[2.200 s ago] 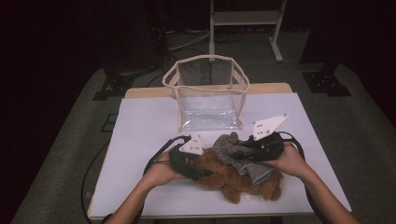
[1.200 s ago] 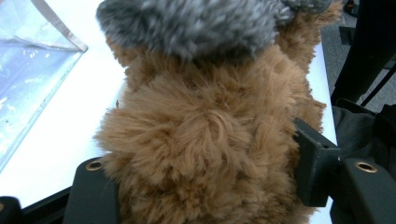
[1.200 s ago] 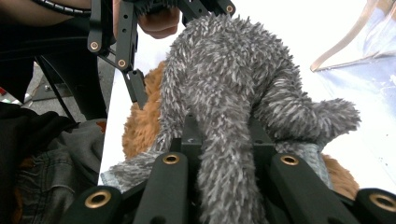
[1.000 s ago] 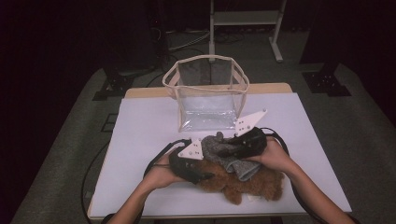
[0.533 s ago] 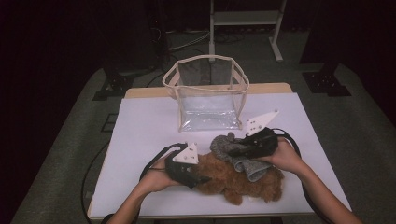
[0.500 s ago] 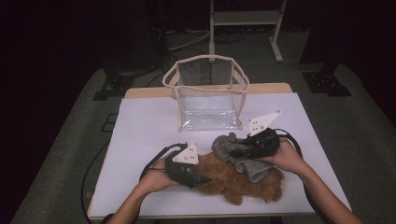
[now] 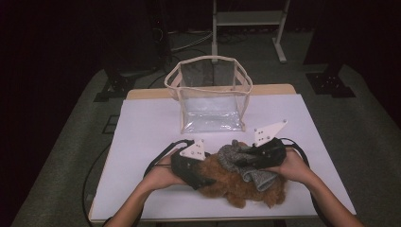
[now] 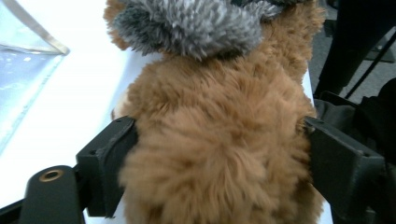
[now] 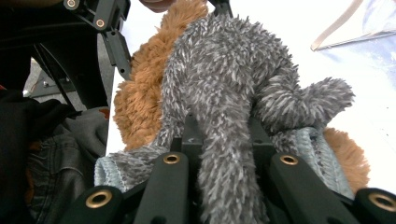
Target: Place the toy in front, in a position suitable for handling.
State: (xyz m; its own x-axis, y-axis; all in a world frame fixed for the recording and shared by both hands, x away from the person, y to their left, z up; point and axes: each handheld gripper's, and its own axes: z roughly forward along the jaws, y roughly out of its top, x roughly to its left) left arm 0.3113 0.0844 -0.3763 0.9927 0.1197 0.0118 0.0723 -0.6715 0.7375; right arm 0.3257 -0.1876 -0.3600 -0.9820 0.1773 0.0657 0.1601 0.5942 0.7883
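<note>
- Brown fluffy plush toy (image 7: 241, 182) lies at the near middle of the white bench (image 7: 146, 127), with the grey fuzzy knit sock (image 7: 243, 161) draped over its top.
- Our left tongs (image 7: 201, 177) straddle the plush body; jaws have just been opening and stand wide on either flank, fur between them, pads look barely pressing.
- Our right tongs (image 7: 250, 158) are clamped tight on the sock's fuzzy cloth.
- We judge: pin the plush low with the left, pull the sock off along its length, not sideways.
- Clear plastic beige-trimmed bag (image 7: 210, 97) stands open just behind; bare bench left and right, near edge close.
</note>
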